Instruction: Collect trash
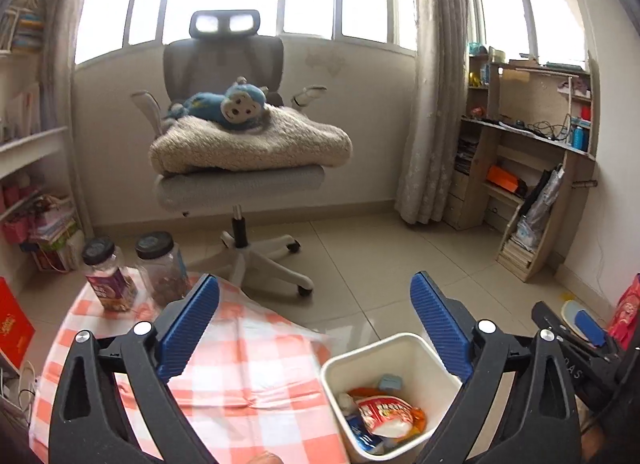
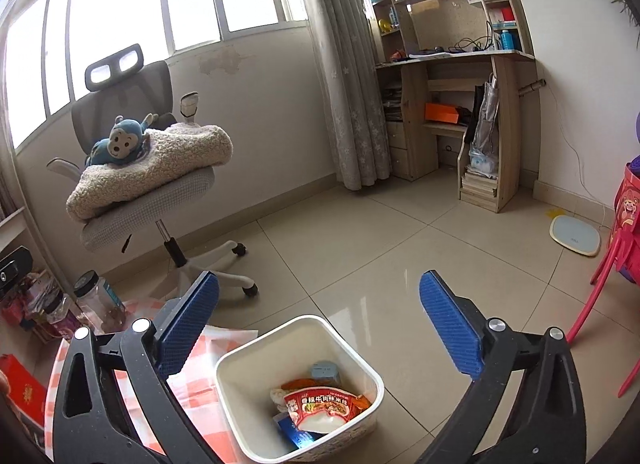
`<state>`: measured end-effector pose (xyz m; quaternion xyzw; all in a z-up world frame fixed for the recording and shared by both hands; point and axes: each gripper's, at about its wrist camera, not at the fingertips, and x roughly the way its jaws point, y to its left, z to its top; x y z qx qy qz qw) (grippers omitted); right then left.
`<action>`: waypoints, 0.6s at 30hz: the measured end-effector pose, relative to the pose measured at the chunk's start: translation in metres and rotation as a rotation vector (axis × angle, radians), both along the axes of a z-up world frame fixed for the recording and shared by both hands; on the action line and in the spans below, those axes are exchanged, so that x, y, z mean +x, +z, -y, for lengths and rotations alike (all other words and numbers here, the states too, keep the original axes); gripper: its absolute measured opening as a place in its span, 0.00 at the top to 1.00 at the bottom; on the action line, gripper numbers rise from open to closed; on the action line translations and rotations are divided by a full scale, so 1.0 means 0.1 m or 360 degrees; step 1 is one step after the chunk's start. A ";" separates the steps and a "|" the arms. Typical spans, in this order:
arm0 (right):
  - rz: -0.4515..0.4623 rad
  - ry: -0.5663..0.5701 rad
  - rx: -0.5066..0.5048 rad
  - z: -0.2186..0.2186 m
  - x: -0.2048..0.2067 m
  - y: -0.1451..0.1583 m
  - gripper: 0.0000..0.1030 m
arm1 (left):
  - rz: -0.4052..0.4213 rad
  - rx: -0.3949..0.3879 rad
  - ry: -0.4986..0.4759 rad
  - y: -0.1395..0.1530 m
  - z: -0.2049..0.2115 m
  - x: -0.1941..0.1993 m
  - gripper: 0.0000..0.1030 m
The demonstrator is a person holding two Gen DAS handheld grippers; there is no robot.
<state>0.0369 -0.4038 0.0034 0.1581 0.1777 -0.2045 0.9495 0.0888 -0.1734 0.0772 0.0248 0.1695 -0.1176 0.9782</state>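
A white trash bin (image 1: 336, 368) stands on the floor beside the table; it also shows in the right wrist view (image 2: 240, 360). Inside lie a red-and-white noodle wrapper (image 1: 386, 414) (image 2: 324, 408), a blue packet (image 2: 294, 430), an orange wrapper and a small grey-blue piece (image 2: 325, 370). My left gripper (image 1: 314, 324) is open and empty, held above the table edge and the bin. My right gripper (image 2: 320, 324) is open and empty, held above the bin; part of it shows at the right of the left wrist view (image 1: 576, 344).
An orange-checked tablecloth (image 1: 248, 364) covers the table, with two dark-lidded jars (image 1: 108, 276) (image 1: 160, 264) at its far side. An office chair (image 1: 240, 184) with a blanket and blue plush monkey stands ahead. A wooden shelf desk (image 2: 460, 104), a scale (image 2: 574, 236) and pink chair legs (image 2: 600, 284) are on the right.
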 end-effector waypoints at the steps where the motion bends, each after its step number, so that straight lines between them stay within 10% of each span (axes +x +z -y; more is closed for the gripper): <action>1: 0.0031 0.0009 -0.0018 -0.10 -0.02 0.03 0.06 | 0.0098 0.0012 0.0058 0.01 -0.11 -0.11 0.07; 4: 0.0072 0.0041 -0.0051 -0.42 -0.03 0.08 0.06 | 0.0225 0.0043 0.0248 -0.03 -0.42 -0.30 0.06; 18: 0.0007 0.0456 -0.0213 -1.85 0.26 -0.01 0.06 | -0.0108 -0.0017 0.0510 -0.47 -1.71 -0.12 0.07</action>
